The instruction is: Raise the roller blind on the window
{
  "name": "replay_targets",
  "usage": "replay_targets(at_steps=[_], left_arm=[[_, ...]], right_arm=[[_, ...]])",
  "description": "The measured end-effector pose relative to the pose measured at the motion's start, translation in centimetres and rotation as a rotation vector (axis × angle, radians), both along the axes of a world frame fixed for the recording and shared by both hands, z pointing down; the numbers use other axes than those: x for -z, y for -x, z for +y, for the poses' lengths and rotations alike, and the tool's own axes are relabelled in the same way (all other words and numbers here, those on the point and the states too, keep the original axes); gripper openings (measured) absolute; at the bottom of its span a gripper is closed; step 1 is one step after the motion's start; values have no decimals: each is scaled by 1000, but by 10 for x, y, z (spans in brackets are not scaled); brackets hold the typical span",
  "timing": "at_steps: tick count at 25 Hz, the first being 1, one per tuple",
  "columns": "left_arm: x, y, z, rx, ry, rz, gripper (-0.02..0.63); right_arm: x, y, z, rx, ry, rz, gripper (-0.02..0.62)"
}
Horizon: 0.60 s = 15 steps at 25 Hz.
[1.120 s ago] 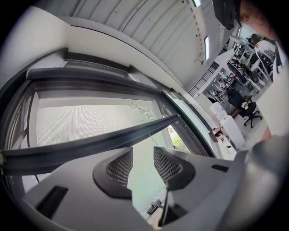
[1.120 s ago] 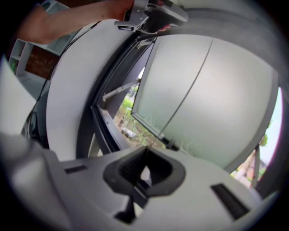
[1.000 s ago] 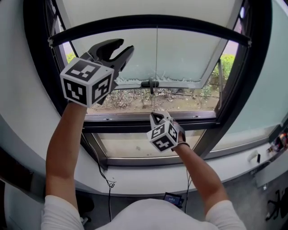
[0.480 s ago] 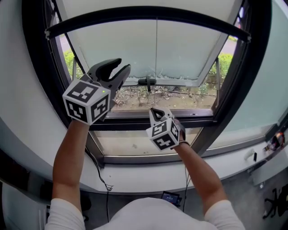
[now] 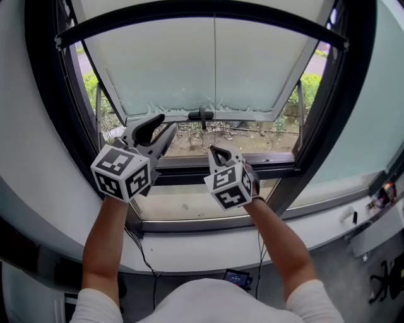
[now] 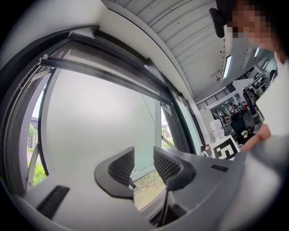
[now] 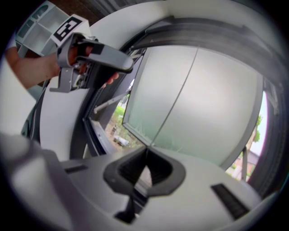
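A dark bar [image 5: 126,19] of the roller blind spans the top of the window. A thin pull cord [image 5: 214,76] hangs straight down from it. My right gripper [image 5: 216,151] is shut on the cord's lower end at sill height. In the right gripper view the cord [image 7: 176,103] runs down into the closed jaws of the right gripper [image 7: 146,155]. My left gripper [image 5: 164,123] stands open to the left of the cord, with nothing between its jaws. In its own view the left gripper [image 6: 143,155] faces the frosted pane.
A frosted pane [image 5: 164,69] is tilted outward, with a dark handle [image 5: 201,115] at its lower edge and plants behind. The thick black window frame [image 5: 44,107] runs around it. A white sill [image 5: 189,246] lies below, with a cable [image 5: 142,252] hanging under it.
My left gripper has come down from near the dark bar to sill height, still open. The right gripper, shut on the cord, has risen slightly. The bar sits higher in the picture.
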<state>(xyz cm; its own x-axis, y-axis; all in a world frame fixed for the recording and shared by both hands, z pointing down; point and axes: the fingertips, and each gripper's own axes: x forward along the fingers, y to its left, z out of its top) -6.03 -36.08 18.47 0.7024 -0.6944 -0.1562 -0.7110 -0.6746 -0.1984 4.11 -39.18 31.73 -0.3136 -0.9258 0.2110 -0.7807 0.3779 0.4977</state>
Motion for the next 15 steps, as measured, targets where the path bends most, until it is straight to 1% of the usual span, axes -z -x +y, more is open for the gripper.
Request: replay_targets(at_steps=[4,11,15], left_arm=[[-25,0,9,-5,19,-6,146],[-59,-1,34,-37,100,86,146],[-75,-3,44,-45,128,102,146]], right_arm=[[8,0,2,2,-12,-28,23],[32,0,11,15,-58,-76,23],[42,-5,13,8,-79,-88,23]])
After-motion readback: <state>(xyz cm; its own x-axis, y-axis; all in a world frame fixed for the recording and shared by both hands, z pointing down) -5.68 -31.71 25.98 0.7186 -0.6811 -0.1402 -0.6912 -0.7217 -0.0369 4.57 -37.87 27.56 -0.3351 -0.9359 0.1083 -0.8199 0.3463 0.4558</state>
